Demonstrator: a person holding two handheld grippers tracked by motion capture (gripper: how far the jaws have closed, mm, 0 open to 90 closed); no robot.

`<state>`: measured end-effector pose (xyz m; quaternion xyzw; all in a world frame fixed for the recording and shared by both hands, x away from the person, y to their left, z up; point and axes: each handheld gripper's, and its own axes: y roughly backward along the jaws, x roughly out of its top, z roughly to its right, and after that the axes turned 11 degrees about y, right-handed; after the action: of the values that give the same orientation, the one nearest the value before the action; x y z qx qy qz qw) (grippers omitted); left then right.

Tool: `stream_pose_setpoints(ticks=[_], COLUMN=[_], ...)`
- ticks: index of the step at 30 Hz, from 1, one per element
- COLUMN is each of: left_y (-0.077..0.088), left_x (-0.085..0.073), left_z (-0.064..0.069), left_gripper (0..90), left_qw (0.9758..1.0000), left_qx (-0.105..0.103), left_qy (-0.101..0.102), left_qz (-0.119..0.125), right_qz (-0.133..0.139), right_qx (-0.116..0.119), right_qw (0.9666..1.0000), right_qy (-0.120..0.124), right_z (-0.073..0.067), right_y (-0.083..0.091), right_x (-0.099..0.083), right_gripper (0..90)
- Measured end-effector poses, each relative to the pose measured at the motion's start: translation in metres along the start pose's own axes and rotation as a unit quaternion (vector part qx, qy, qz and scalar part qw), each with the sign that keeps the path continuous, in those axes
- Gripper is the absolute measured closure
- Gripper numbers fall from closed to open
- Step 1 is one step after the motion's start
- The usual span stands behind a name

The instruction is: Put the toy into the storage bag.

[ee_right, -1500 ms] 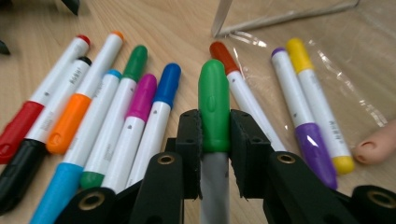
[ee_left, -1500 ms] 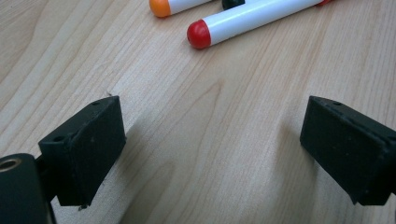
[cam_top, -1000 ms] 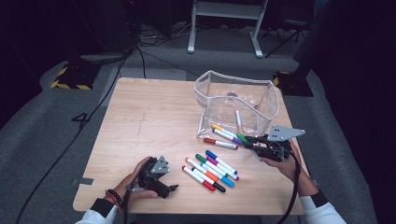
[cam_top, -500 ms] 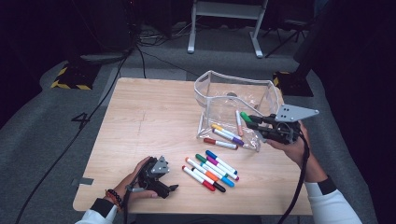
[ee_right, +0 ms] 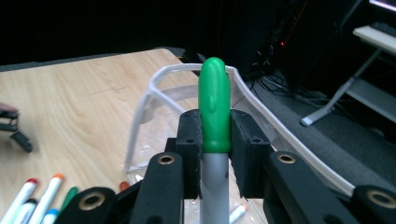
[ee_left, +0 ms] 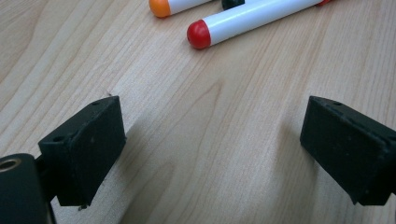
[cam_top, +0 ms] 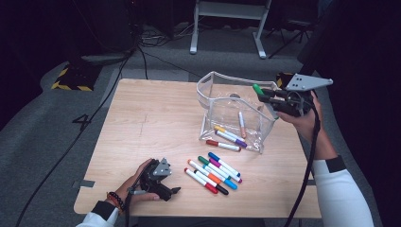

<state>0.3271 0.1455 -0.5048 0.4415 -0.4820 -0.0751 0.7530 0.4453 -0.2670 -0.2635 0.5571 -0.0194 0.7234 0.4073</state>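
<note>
Near edge of surface (cam_top: 142,123): left gripper (cam_top: 158,182) is resting on the wood, lying by the row of loose markers (cam_top: 213,170). Its jaws are standing wide apart w/ nothing between them; in the left gripper view only bare wood grain is lying in the gap, and a red-capped marker (ee_left: 252,21) plus an orange-capped one (ee_left: 177,5) are sitting just beyond the jaw tips. This hand is not moving vs. the earlier frames.

Mid surface: loose markers are lying side by side, approx. parallel, between the left gripper and the clear pouch (cam_top: 236,113). One more marker, red-tipped (cam_top: 223,145), is lying just beside the pouch's near wall.

Far side: right gripper (cam_top: 265,94) is holding the green-capped marker (ee_right: 215,112), jaws closed tight on the cap's lower end, cap tip projecting past them. Change since 1 s ago: the gripper was low on the surface beside the pouch; it is now raised and sitting at the pouch's upper right rim, marker pointing across the opening. A few markers are already lying inside the pouch.

Judgement: pick-up is complete and the transfer is under way. Next req'd: bringing the cap over the opening, then releasing. Risk: marker catching the soft rim or dropping outside.
</note>
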Motion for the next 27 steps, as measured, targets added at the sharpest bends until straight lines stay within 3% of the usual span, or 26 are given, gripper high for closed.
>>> stream_pose_setpoints(ticks=[8,15,20,23,27], left_y=[0.0,0.0,0.0,0.0,0.0], left_x=[0.0,0.0,0.0,0.0,0.0], left_z=[0.0,0.0,0.0,0.0,0.0], left_gripper=[6.9,6.9,7.0,7.0,6.9], left_qw=[1.0,1.0,1.0,1.0,1.0], left_qx=[0.0,0.0,0.0,0.0,0.0], left_qy=[0.0,0.0,0.0,0.0,0.0], left_qz=[0.0,0.0,0.0,0.0,0.0], right_qz=[-0.037,-0.094,-0.163,-0.209,-0.236], right_qx=[-0.01,-0.007,0.014,0.024,0.038], right_qw=[0.9991,0.9949,0.9853,0.9766,0.9697], right_qy=[-0.016,-0.035,-0.048,-0.047,-0.05], right_z=[0.029,0.044,0.045,0.043,0.042], right_y=[-0.028,-0.06,-0.083,-0.091,-0.094], right_x=[-0.003,-0.02,-0.038,-0.043,-0.043], right_gripper=[75.2,75.2,75.1,75.0,74.9])
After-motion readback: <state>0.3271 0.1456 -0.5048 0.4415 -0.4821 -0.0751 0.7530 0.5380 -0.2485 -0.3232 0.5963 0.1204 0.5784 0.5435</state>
